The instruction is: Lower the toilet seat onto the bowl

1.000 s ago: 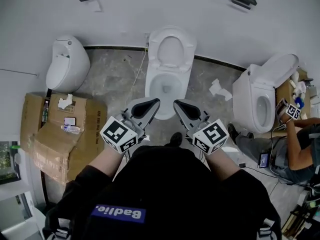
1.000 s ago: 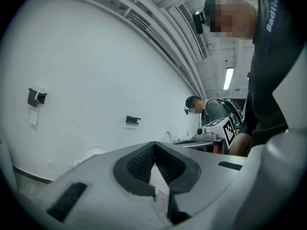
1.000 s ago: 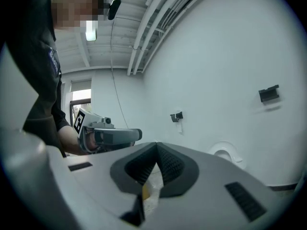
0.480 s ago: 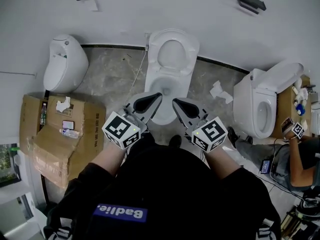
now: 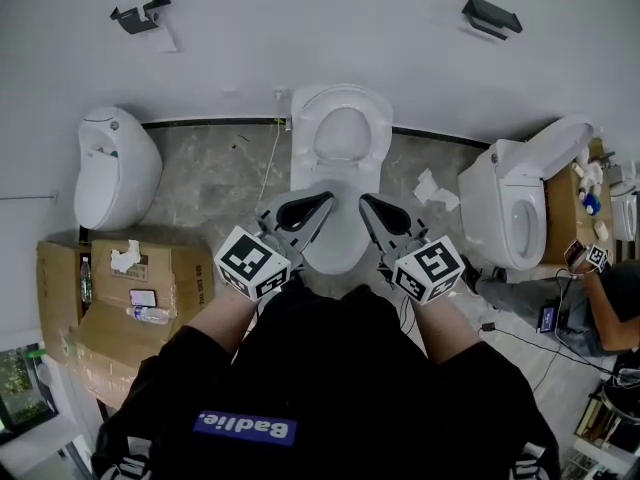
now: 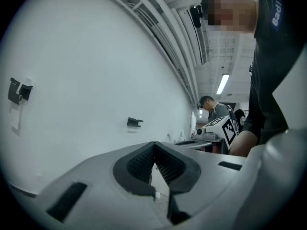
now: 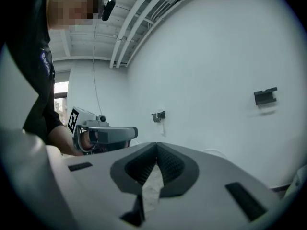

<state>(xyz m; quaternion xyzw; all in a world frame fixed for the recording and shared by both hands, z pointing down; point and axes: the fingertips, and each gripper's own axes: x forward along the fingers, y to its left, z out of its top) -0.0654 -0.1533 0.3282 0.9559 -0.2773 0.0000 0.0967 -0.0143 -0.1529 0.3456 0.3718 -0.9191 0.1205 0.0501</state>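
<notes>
The raised toilet seat (image 5: 304, 133) is seen upper centre, just beyond the left tongs (image 5: 322, 200) and right tongs (image 5: 366, 202), both closed empty, equally near.

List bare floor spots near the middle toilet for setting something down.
Widest bare patch: grey stone floor between the white egg-shaped fixture, brown cardboard boxes and white middle toilet. Crumpled white paper litters the gap to the right-hand white toilet; cables and a seated person crowd beyond.
</notes>
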